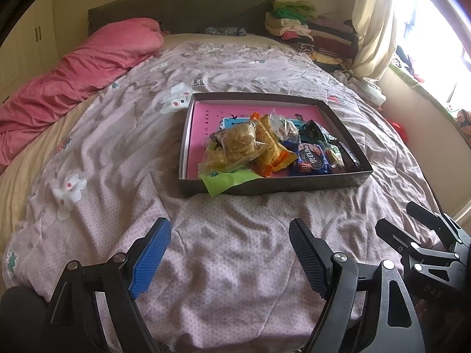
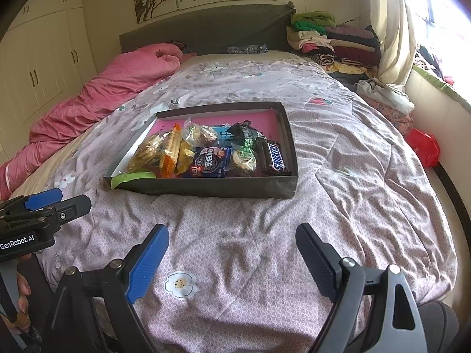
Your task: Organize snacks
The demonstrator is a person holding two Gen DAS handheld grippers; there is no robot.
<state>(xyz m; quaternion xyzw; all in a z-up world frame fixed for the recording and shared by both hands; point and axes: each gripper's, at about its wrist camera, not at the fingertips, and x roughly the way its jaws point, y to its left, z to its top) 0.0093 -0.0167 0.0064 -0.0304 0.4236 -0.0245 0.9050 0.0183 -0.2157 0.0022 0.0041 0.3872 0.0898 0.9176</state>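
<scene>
Shallow dark cardboard box with pink floor (image 1: 329,181) sits mid-bed on crumpled pink floral quilt (image 1: 206,264); low walls keep packets corralled on soft bedding. Wrapped snacks (image 2: 206,153) all heaped in box's near half, far half bare pink. Green wrapper (image 1: 223,181) droops over near rim. Snickers bar (image 2: 275,157) lies against right wall. Left claw (image 1: 229,260) and right claw (image 2: 232,261) both gape wide, empty, hovering over quilt short of box. Scene fits snacks gathered, or sorting pending.
</scene>
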